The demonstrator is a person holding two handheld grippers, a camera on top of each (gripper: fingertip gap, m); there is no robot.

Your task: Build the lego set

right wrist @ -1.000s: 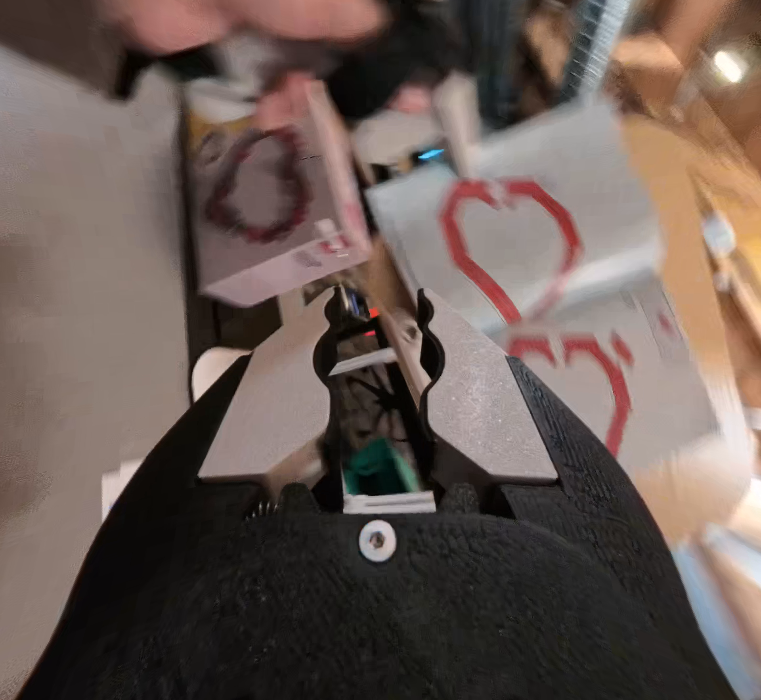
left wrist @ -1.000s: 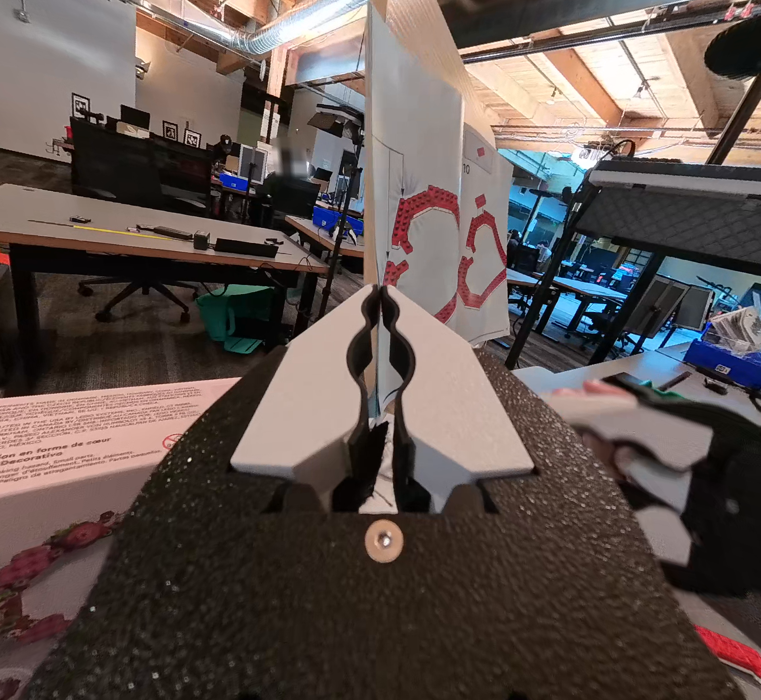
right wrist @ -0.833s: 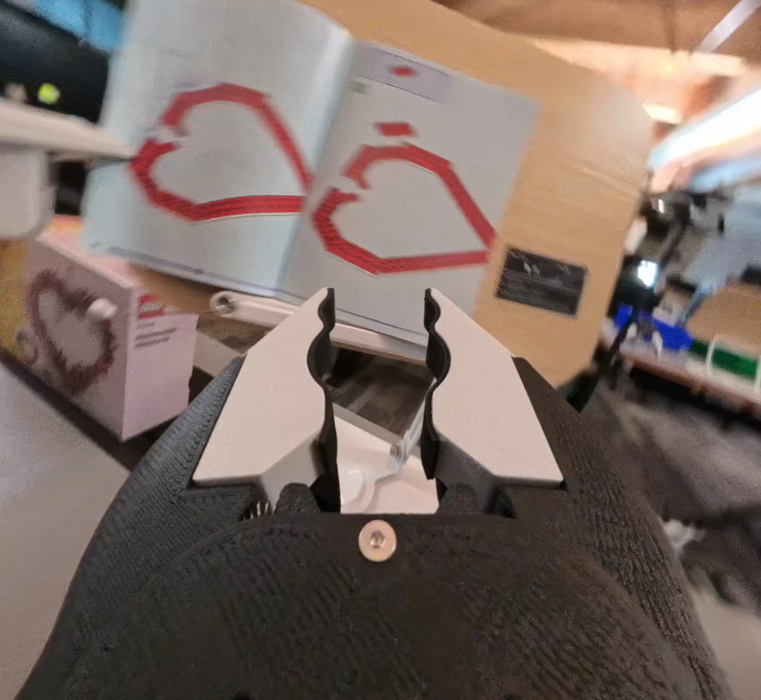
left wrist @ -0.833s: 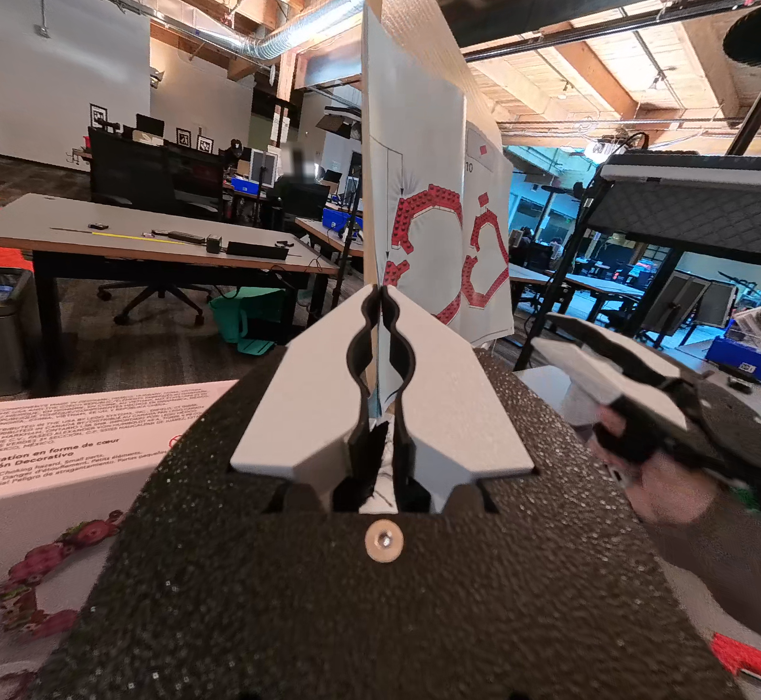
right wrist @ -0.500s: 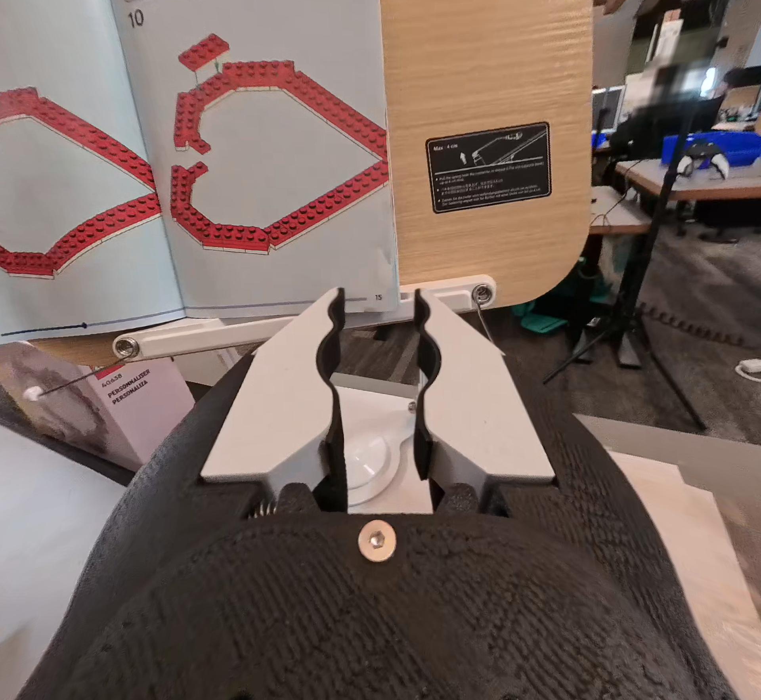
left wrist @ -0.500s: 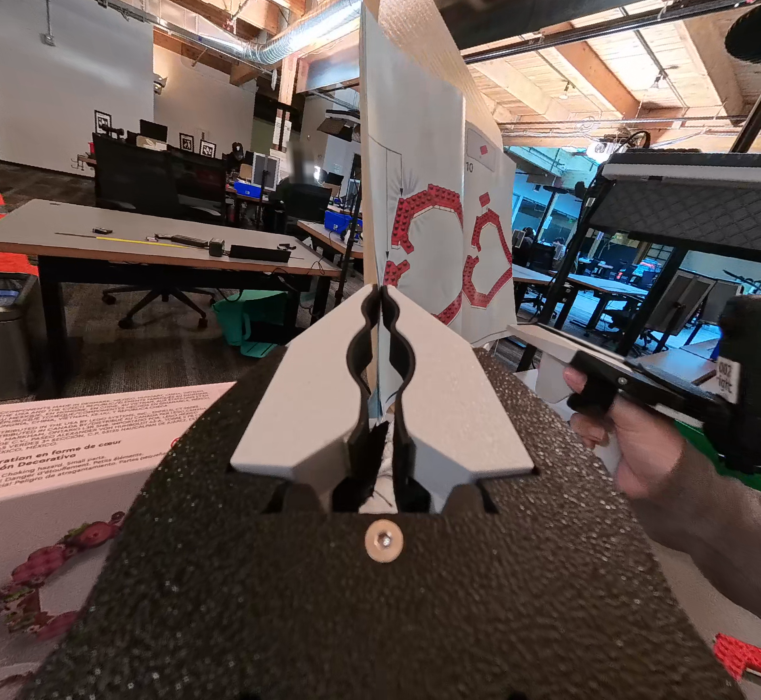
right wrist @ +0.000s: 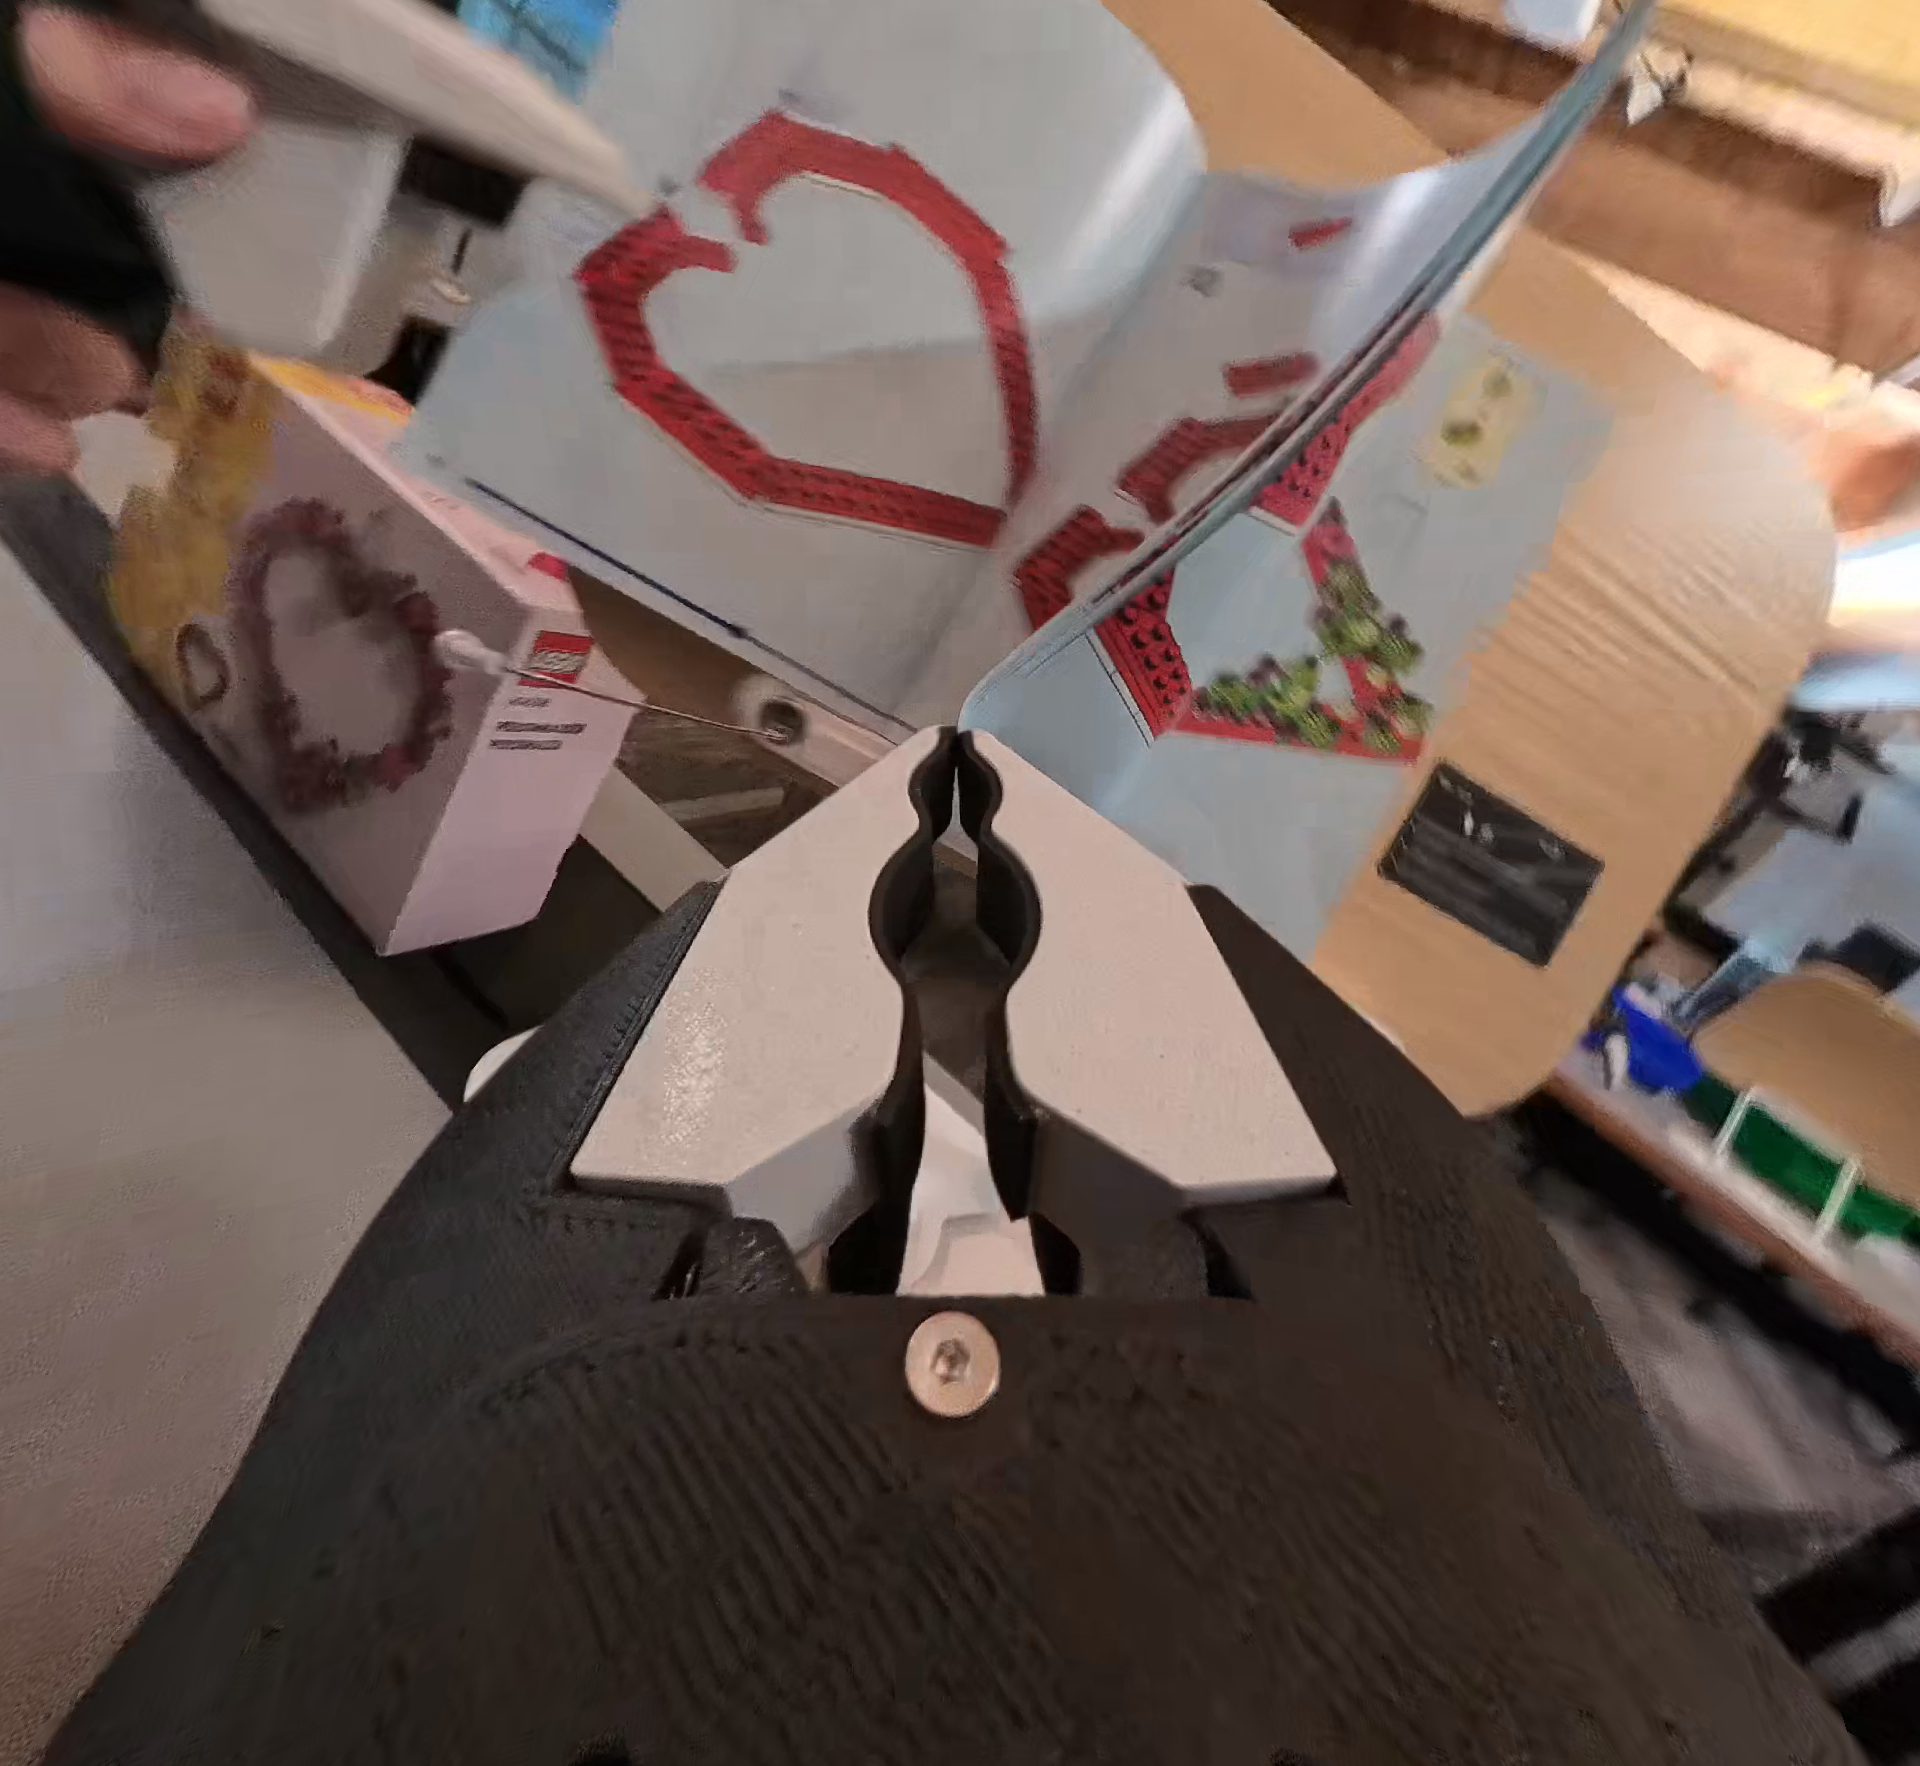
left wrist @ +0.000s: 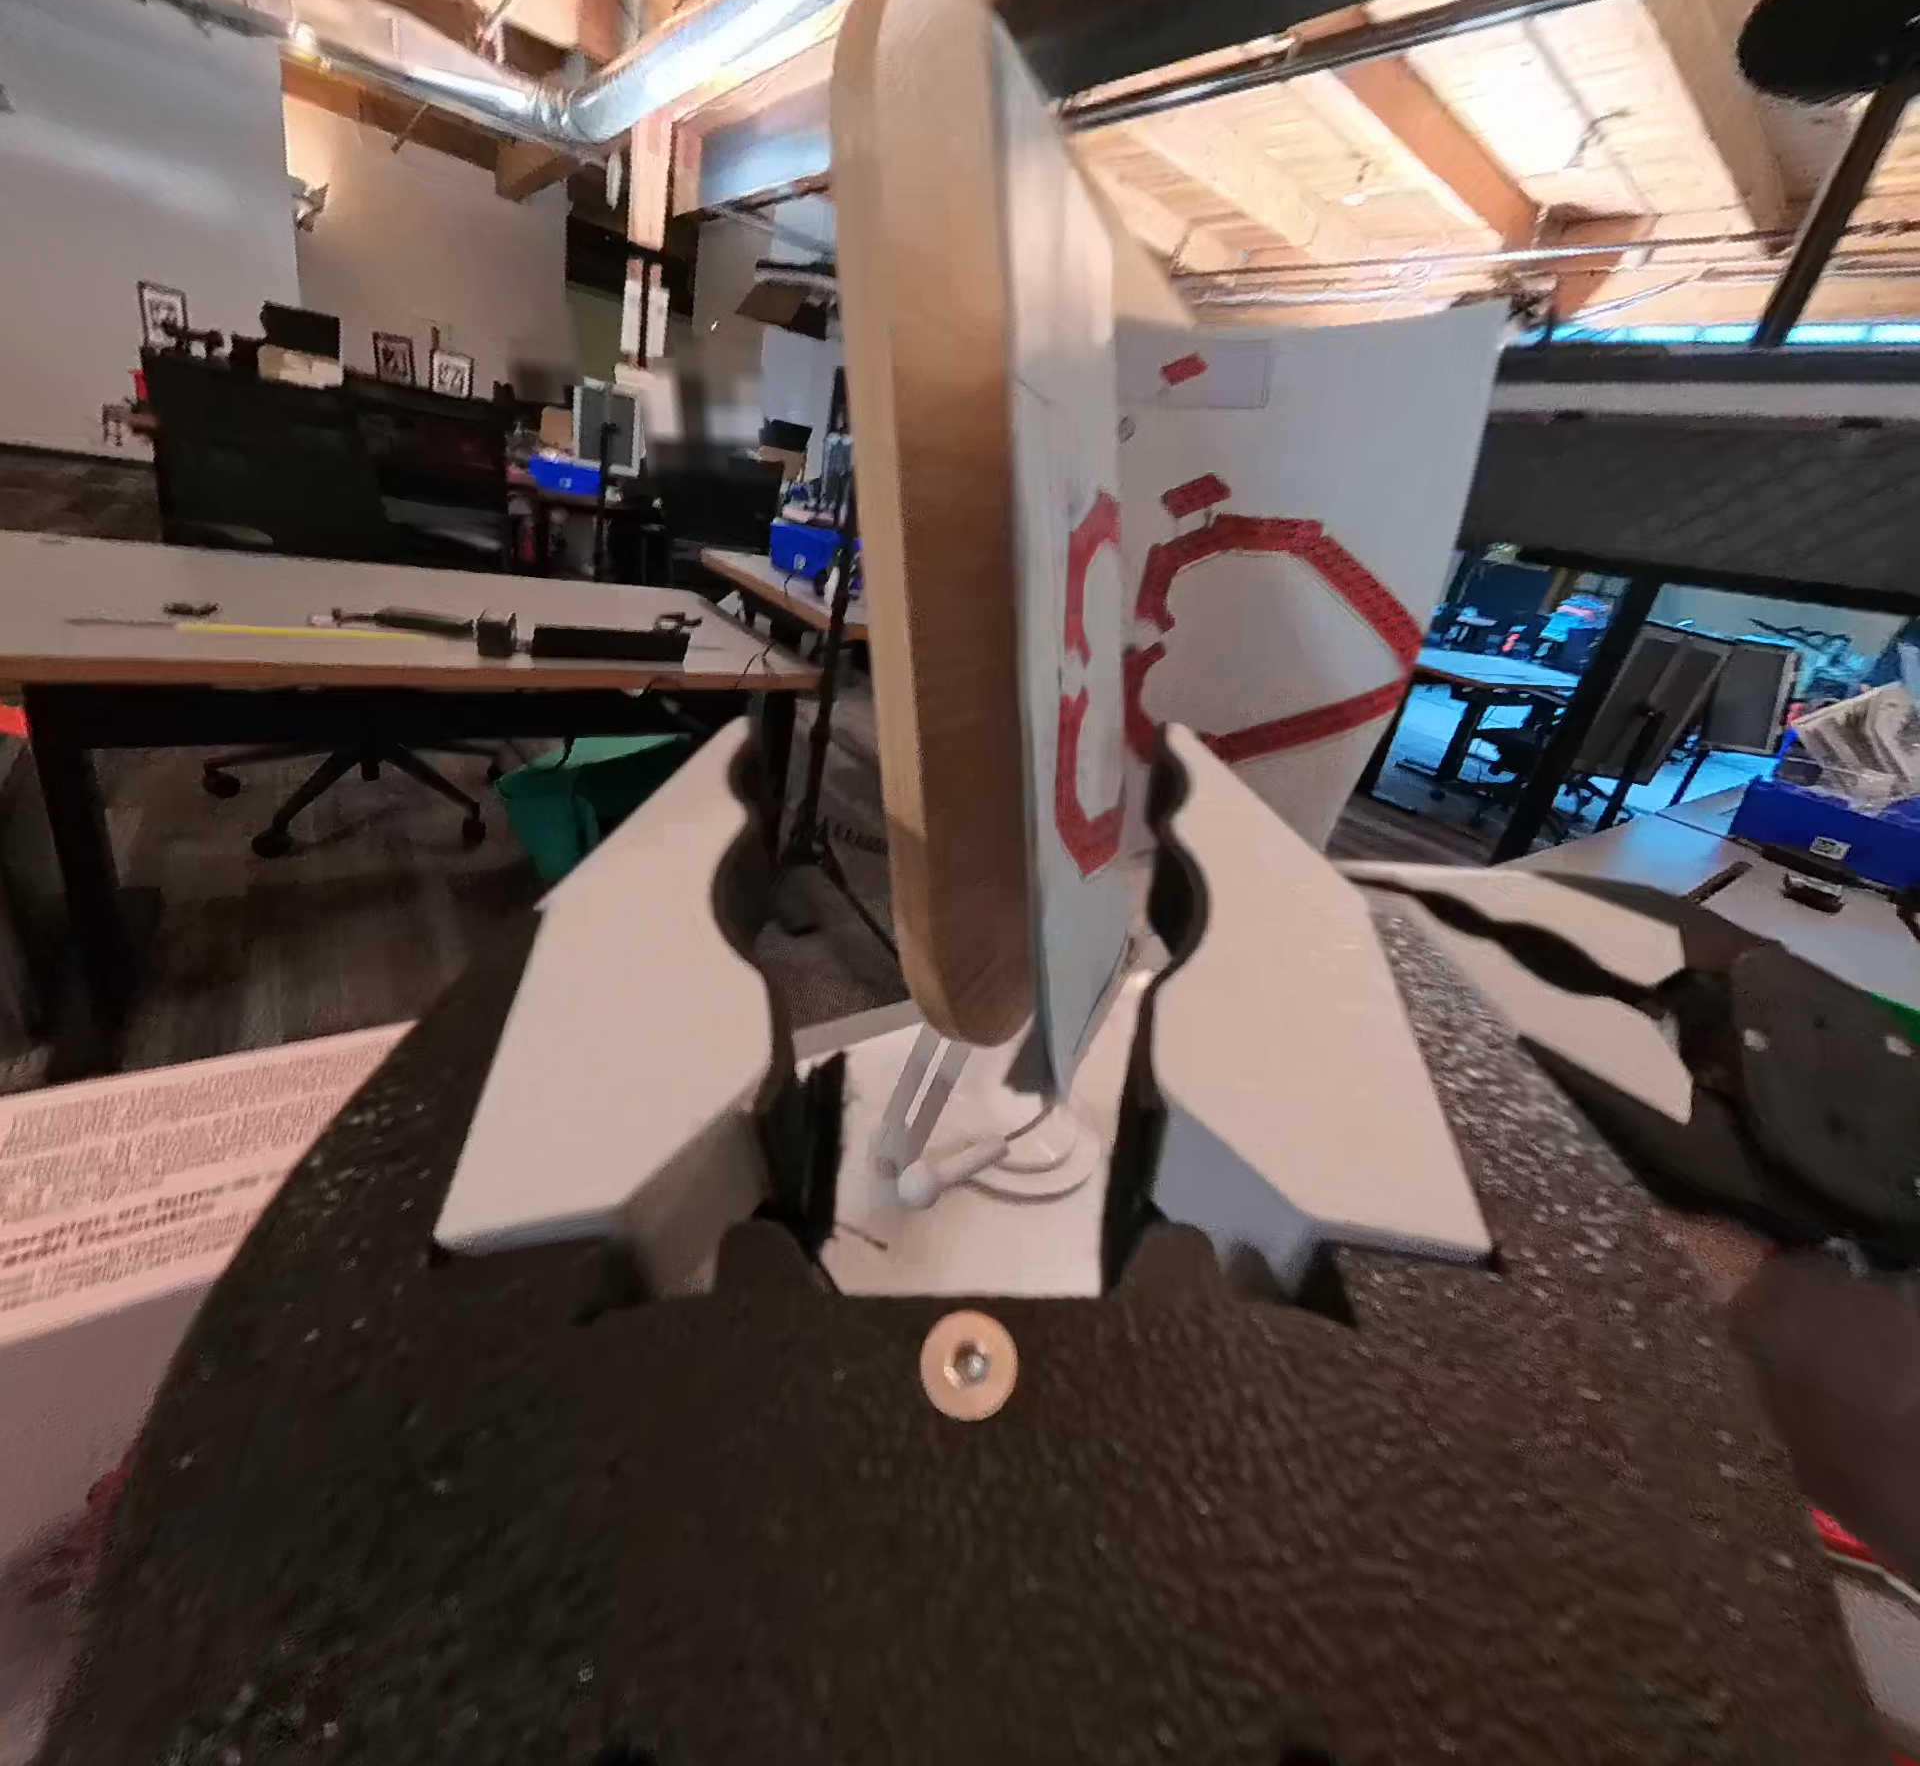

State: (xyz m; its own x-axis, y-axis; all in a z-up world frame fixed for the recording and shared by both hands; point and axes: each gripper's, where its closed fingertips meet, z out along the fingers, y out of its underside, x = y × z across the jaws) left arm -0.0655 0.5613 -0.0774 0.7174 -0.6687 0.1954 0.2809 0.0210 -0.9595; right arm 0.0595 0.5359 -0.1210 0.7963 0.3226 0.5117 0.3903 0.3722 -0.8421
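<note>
On the stand: instruction booklet (right wrist: 831,345) propped against wooden board (right wrist: 1621,636).
Left claw (left wrist: 951,781): spread wide, empty.
Right claw (right wrist: 956,748): tips closed beside a lifted page (right wrist: 1455,282); pinch unconfirmed.
Risk: page tears or booklet slides off if tugged.

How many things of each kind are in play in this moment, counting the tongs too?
Tongs: 2 (left tongs, open; right tongs, shut at a page corner)
Instruction booklet: 1
Wooden stand: 1
Lego box: 1
Total: 5
</note>
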